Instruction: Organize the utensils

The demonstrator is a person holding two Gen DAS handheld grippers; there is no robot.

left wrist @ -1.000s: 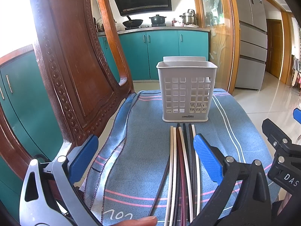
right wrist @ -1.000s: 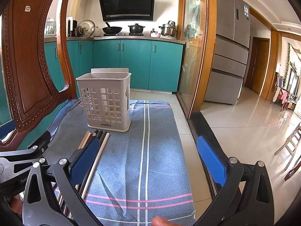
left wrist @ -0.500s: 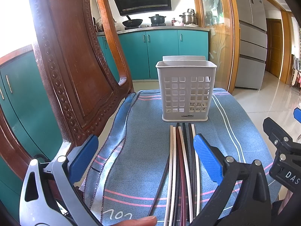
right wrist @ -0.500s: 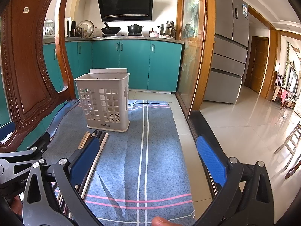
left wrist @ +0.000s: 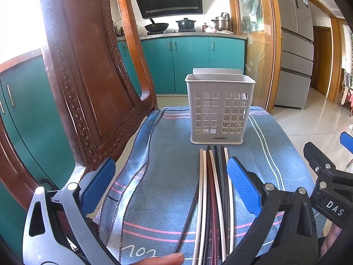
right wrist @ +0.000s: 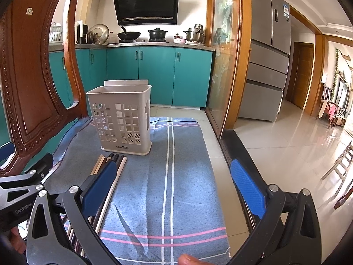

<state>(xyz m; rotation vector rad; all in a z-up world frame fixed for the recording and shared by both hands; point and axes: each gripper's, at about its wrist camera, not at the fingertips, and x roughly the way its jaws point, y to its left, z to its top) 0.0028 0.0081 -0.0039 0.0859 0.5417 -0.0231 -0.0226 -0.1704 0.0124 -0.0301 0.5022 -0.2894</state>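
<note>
A white slotted utensil basket [left wrist: 218,110] stands upright and empty at the far end of a blue cloth [left wrist: 158,176]. It also shows in the right wrist view [right wrist: 122,119]. Several chopsticks [left wrist: 213,194], white, black and dark red, lie side by side in front of it, tips toward the basket; they also show in the right wrist view [right wrist: 110,176]. My left gripper [left wrist: 169,185] is open and empty, low over the chopsticks' near ends. My right gripper [right wrist: 173,183] is open and empty, to the right of the chopsticks over the cloth.
A carved wooden chair back [left wrist: 88,70] rises close on the left. The cloth-covered surface ends at the right, with tiled floor [right wrist: 286,145] beyond. Teal cabinets [right wrist: 154,72] and a fridge [right wrist: 267,55] stand far behind.
Almost nothing has changed. The right wrist view has drifted slightly, so the basket sits a touch further left. Both grippers stay open.
</note>
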